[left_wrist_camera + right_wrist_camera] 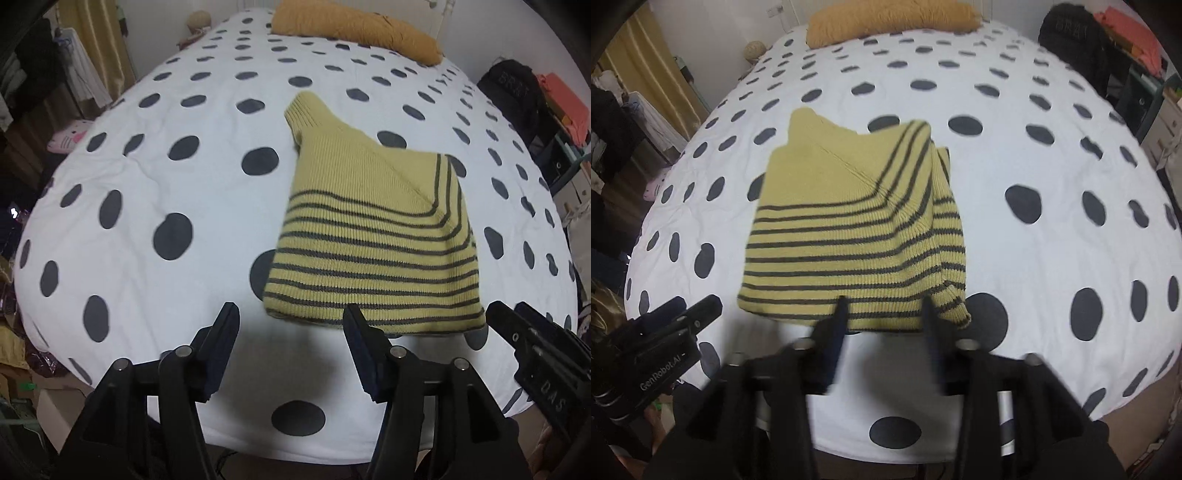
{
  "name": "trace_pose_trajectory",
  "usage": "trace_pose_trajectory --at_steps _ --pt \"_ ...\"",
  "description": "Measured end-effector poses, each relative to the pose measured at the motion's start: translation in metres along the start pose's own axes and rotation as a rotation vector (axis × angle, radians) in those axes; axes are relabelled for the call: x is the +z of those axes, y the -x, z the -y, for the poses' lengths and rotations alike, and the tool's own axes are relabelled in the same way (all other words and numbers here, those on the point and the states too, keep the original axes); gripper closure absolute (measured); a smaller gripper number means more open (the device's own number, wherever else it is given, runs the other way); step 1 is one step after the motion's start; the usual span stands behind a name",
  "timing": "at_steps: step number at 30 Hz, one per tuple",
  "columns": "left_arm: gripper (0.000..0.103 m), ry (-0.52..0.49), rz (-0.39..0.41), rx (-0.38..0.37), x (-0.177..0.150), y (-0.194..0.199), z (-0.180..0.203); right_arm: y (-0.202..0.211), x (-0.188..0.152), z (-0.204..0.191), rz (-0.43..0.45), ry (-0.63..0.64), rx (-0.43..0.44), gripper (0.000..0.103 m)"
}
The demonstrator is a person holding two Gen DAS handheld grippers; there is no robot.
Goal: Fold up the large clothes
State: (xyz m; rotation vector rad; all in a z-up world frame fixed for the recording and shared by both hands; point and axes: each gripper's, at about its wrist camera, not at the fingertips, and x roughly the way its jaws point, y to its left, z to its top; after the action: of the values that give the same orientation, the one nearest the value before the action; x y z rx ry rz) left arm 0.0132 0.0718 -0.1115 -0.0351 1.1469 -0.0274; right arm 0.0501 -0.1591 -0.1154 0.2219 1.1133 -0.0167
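We see the sweater (pixel 373 236) lying folded into a compact block on the bed cover (pixel 147 206), right of centre in the left wrist view and near the bed's front edge. Its near hem runs almost parallel to that edge, with a strip of bare spotted cover between the two. The ribbed collar points toward the far end, where an orange pillow (pixel 354 29) lies across the bed. To the left of the sweater the cover stretches wide and bare out to its side edge; to the right, in the right wrist view, there is again broad bare cover (pixel 1052 184) before the bed ends. A black bag (pixel 1071 40) and shelves stand just beyond the right side of the bed.

Our left gripper (pixel 291 314) is held low over the front edge, fingers pointing up the bed. Its jaws stand wide apart and hold nothing; the right fingertip sits at the sweater's near hem, though we cannot tell whether it touches.

Our right gripper (pixel 884 306) is held likewise, aimed at the near hem. Its jaws are parted, both tips overlapping the hem in the picture, with no cloth pinched between them. The view there is blurred.

On the side of the left gripper, seen from the right wrist, we read "GenRobot.AI". On the right gripper, seen from the left wrist, we read "DAS". The lettering on the bag is too faint to read.
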Motion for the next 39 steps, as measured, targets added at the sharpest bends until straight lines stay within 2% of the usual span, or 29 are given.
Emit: trace_pose_trajectory --at_steps 2,3,4,6,7,8,9,10,11,13,15,16,18,20,23,25,27,29,31,33,36,39 --pt "0.028 0.015 0.005 0.01 -0.001 0.009 -0.003 0.017 -0.003 -0.008 0.045 0.031 -0.026 0.047" --pt "0.022 0.024 0.012 0.014 -0.001 0.011 -0.007 0.018 -0.002 -0.013 0.053 0.046 -0.033 0.04" --pt "0.022 0.03 0.019 0.018 -0.002 0.013 -0.009 0.019 -0.002 -0.015 0.062 0.059 -0.029 0.033" --pt "0.022 0.044 -0.003 0.022 -0.005 0.01 -0.017 0.016 0.0 -0.011 0.073 0.045 -0.011 0.032" --pt "0.022 0.059 -0.02 0.017 -0.007 0.007 -0.022 0.012 0.004 -0.007 0.077 0.018 0.023 0.032" --pt "0.022 0.076 -0.032 0.012 -0.01 0.005 -0.026 0.004 0.01 -0.002 0.081 -0.018 0.103 0.032" --pt "0.022 0.095 -0.048 0.008 -0.013 0.002 -0.032 -0.004 0.016 0.004 0.075 -0.052 0.194 0.04" --pt "0.022 0.11 -0.062 0.006 -0.017 -0.001 -0.037 -0.019 0.029 0.01 0.046 -0.094 0.275 0.055" --pt "0.022 0.116 -0.068 0.008 -0.019 -0.002 -0.041 -0.033 0.039 0.012 0.023 -0.113 0.305 0.056" --pt "0.022 0.128 -0.091 0.024 -0.024 -0.007 -0.049 -0.061 0.058 0.017 -0.008 -0.147 0.349 0.071" --pt "0.022 0.148 -0.108 0.029 -0.028 -0.012 -0.057 -0.089 0.071 0.022 -0.053 -0.16 0.319 0.071" --pt "0.022 0.161 -0.122 0.027 -0.029 -0.016 -0.061 -0.106 0.075 0.027 -0.075 -0.157 0.268 0.075" --pt "0.022 0.173 -0.148 0.021 -0.03 -0.024 -0.067 -0.136 0.08 0.038 -0.094 -0.098 0.138 0.103" --pt "0.022 0.175 -0.15 0.016 -0.028 -0.026 -0.069 -0.138 0.085 0.044 -0.078 -0.073 0.141 0.103" --pt "0.022 0.155 -0.142 0.007 -0.022 -0.03 -0.064 -0.109 0.086 0.026 -0.057 -0.021 0.097 0.1" --pt "0.022 0.144 -0.148 -0.004 -0.018 -0.032 -0.056 -0.09 0.075 0.007 -0.028 0.018 0.132 0.099" --pt "0.022 0.137 -0.147 -0.018 -0.016 -0.032 -0.052 -0.081 0.059 -0.012 -0.038 0.051 0.171 0.099" --pt "0.022 0.133 -0.139 -0.024 -0.018 -0.028 -0.051 -0.092 0.039 -0.022 -0.069 0.081 0.096 0.098" --pt "0.022 0.135 -0.145 -0.02 -0.02 -0.028 -0.055 -0.121 0.02 -0.014 -0.162 0.082 0.013 0.099" --pt "0.022 0.158 -0.153 -0.027 -0.024 -0.029 -0.061 -0.123 0.006 0.004 -0.162 0.014 0.065 0.099" --pt "0.022 0.187 -0.178 -0.038 -0.028 -0.036 -0.066 -0.104 -0.004 0.009 -0.156 0.015 0.07 0.099" --pt "0.022 0.179 -0.169 -0.049 -0.03 -0.034 -0.061 -0.079 -0.006 0.022 -0.118 -0.061 0.172 0.098"
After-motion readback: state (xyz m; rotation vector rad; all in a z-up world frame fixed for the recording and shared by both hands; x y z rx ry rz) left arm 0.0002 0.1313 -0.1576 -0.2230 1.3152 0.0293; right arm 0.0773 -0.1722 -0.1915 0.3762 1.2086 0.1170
